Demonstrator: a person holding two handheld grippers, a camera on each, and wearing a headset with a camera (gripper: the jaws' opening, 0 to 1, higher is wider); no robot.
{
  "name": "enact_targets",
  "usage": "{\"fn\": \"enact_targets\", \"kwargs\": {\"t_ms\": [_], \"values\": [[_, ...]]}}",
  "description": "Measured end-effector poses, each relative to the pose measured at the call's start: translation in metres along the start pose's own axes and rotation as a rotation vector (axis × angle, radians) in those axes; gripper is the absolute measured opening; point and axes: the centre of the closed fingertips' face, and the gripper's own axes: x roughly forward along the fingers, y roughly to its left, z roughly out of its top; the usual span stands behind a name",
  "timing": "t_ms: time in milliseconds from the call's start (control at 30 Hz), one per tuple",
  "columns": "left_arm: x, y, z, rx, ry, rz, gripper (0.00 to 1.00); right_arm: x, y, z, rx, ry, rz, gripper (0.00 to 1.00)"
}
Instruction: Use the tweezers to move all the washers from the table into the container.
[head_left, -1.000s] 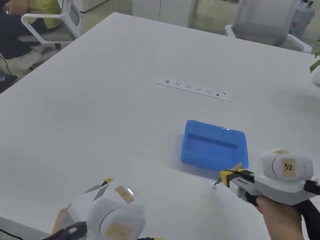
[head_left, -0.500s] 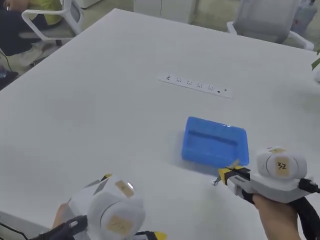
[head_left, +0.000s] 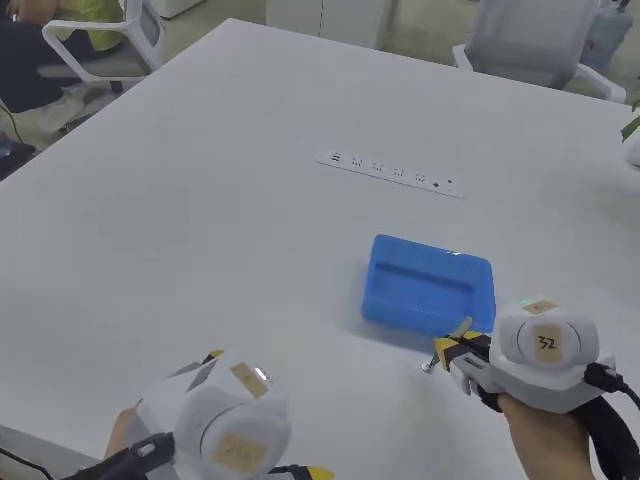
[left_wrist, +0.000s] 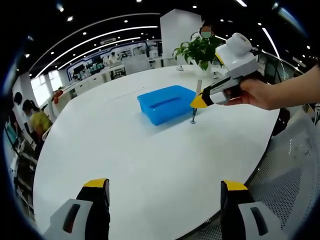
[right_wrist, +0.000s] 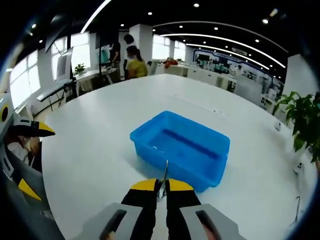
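Note:
A blue rectangular container (head_left: 430, 285) sits on the white table (head_left: 200, 220). My right gripper (head_left: 448, 352) is just in front of its near right corner, shut on thin metal tweezers (head_left: 432, 362) that point down, tips at the table. In the right gripper view the tweezers (right_wrist: 165, 175) stick out from the shut jaws toward the container (right_wrist: 182, 147). In the left gripper view the tweezers' tip (left_wrist: 193, 120) meets the table beside the container (left_wrist: 167, 102). Any washer there is too small to make out. My left gripper (left_wrist: 165, 192) is open, low at the table's near edge (head_left: 215, 420).
A flush power strip (head_left: 392, 173) lies in the table beyond the container. Office chairs (head_left: 530, 40) stand at the far side and far left (head_left: 100, 45). A potted plant (left_wrist: 200, 50) is off the right end. The table's near edge runs just below my left gripper.
My right gripper has edged left and slightly toward the container, with the tweezers' tip staying at the same spot on the table. The left gripper has hardly moved.

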Motion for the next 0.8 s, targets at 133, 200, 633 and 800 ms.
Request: {"fn": "enact_targets", "kwargs": {"t_ms": [133, 200, 633, 800], "values": [[0.0, -0.001, 0.0, 0.003, 0.0, -0.006, 0.94, -0.001, -0.002, 0.0, 0.047, 0.014, 0.006, 0.02], [0.0, -0.001, 0.001, 0.002, -0.007, -0.003, 0.94, 0.0, -0.002, 0.0, 0.064, 0.014, 0.003, 0.02], [-0.003, -0.002, 0.008, 0.021, -0.043, -0.001, 0.95, -0.011, -0.007, 0.021, 0.067, -0.028, -0.005, 0.02], [-0.005, -0.002, 0.011, 0.029, -0.06, 0.007, 0.96, -0.02, -0.013, 0.033, 0.096, -0.063, -0.01, 0.02]]}}
